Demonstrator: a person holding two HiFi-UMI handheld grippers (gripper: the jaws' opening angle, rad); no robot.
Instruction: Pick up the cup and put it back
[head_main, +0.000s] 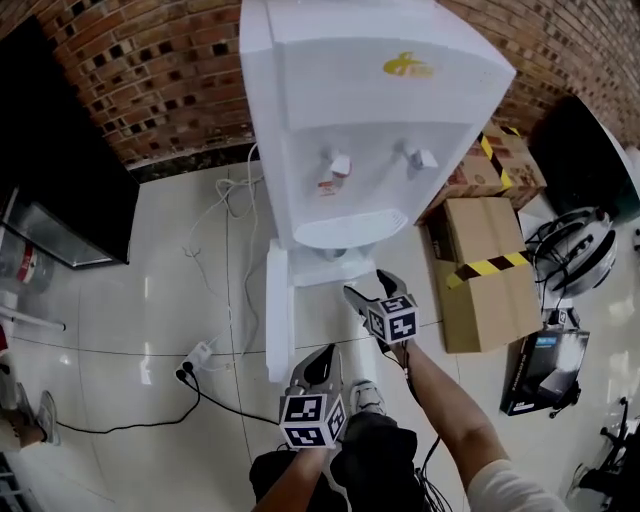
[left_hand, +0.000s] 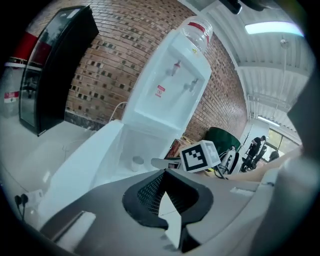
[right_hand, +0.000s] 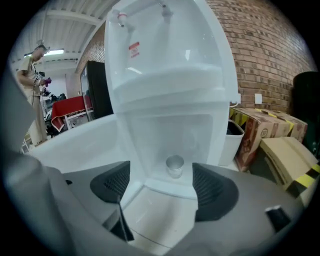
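Cup: a small pale cup (right_hand: 174, 165) stands upright on the floor of the water dispenser's open lower compartment, towards the back, with nothing touching it
Water dispenser: a tall white water dispenser (head_main: 360, 120) stands against the brick wall (head_main: 150, 70), two taps on its front; its lower door (head_main: 278, 310) is swung open to the left in the head view
Right gripper: the right gripper (right_hand: 161, 180) has its jaws spread wide and holds nothing; it points into the compartment, and the cup shows in the gap between the jaws but well beyond their tips
Left gripper: the left gripper (left_hand: 167, 192) has its jaws pressed together with nothing between them; it is lower and nearer the person than the right one, just outside the open door
Left gripper's outlook: the cup (left_hand: 137, 162) shows small inside the compartment, the right gripper's marker cube just to its right
Floor around: cardboard boxes (head_main: 485, 270) with yellow-and-black tape beside the dispenser, a helmet (head_main: 580, 245) past them, a power strip (head_main: 197, 357) with cables on the pale tiles, a black cabinet (head_main: 60, 170) at the far left
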